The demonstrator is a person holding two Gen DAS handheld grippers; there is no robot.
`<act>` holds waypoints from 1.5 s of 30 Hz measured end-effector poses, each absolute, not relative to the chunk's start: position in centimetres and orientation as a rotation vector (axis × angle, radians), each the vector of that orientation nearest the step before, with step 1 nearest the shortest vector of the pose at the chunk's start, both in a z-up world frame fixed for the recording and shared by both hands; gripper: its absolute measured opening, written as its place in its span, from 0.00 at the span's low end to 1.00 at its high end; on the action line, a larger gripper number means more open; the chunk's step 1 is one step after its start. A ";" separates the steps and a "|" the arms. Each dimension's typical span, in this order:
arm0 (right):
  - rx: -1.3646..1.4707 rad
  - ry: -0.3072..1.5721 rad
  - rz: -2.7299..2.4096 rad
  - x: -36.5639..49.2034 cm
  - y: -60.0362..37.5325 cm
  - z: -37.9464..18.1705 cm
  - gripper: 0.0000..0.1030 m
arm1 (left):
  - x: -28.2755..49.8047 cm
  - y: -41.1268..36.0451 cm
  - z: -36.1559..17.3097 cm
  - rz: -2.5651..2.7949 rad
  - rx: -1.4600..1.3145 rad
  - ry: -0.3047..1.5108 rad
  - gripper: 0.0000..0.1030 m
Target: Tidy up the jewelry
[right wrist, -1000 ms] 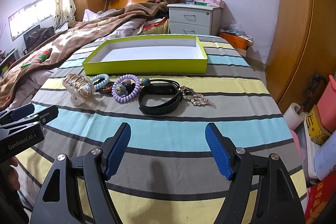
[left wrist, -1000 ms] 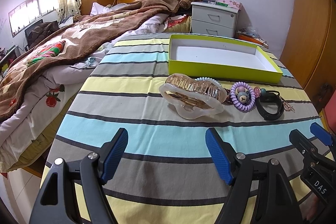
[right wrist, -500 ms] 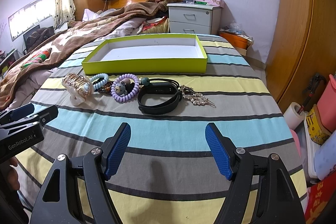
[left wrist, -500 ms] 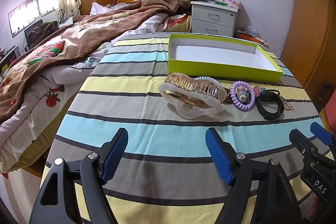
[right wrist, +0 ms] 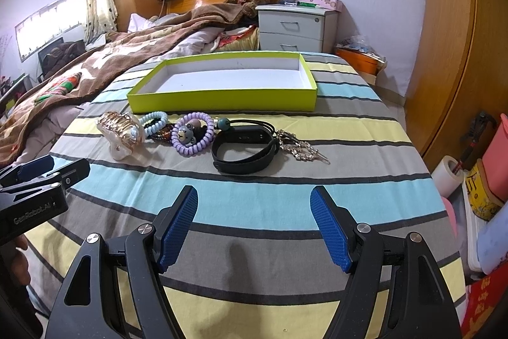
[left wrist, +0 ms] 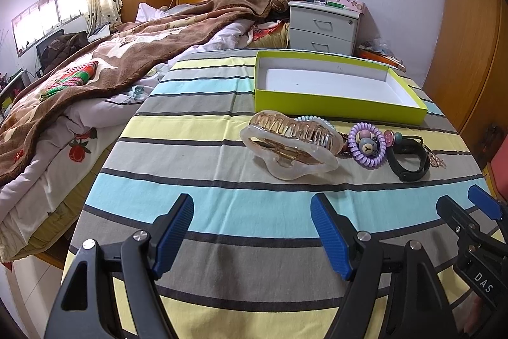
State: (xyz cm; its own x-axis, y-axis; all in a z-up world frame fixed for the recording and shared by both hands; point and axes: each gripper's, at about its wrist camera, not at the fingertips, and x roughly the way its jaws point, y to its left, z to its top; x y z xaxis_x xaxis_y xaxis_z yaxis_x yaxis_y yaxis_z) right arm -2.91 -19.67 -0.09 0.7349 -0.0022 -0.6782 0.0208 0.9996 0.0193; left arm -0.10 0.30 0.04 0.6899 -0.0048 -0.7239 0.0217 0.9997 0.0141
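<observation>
Your left gripper [left wrist: 252, 231] hangs low over the striped cloth-covered table [left wrist: 197, 180], blue-padded fingers spread wide apart w/ nothing between them. At its 12–1 o'clock lies the row of jewelry. First on the left is the big translucent cream hair claw clip w/ gold teeth [left wrist: 290, 145], resting on its side. Just behind it, at the clip's 12–1 o'clock, sits the pale blue coil hair tie [right wrist: 154, 121], partly hidden in the left view. Next right, touching the pile, is the purple spiral hair tie w/ small bear charm [right wrist: 191, 138], then the black band bracelet [right wrist: 243, 153], then the silver beaded chain piece [right wrist: 298, 148] at the row's right end.

Behind the whole row, at 12 o'clock, the shallow lime-green box w/ white inside [right wrist: 222, 102] sits close to the items.

Your right gripper [right wrist: 254, 227] also hovers w/ fingers wide apart, holding nothing; the black bracelet is at its 12 o'clock.
</observation>
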 end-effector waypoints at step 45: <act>-0.237 0.832 0.575 8.5 -7.8 -1.3 0.41 | 4.5 8.5 -1.0 -0.099 -0.180 0.959 0.75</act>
State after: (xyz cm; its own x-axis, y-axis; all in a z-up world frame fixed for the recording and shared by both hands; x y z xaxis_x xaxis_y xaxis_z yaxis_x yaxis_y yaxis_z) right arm 8.47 -7.78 -1.30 0.5329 0.3866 -0.7527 -0.5667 0.8236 0.0219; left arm 4.47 8.53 -1.04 0.5717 -0.1632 -0.8040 0.0045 0.9806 -0.1959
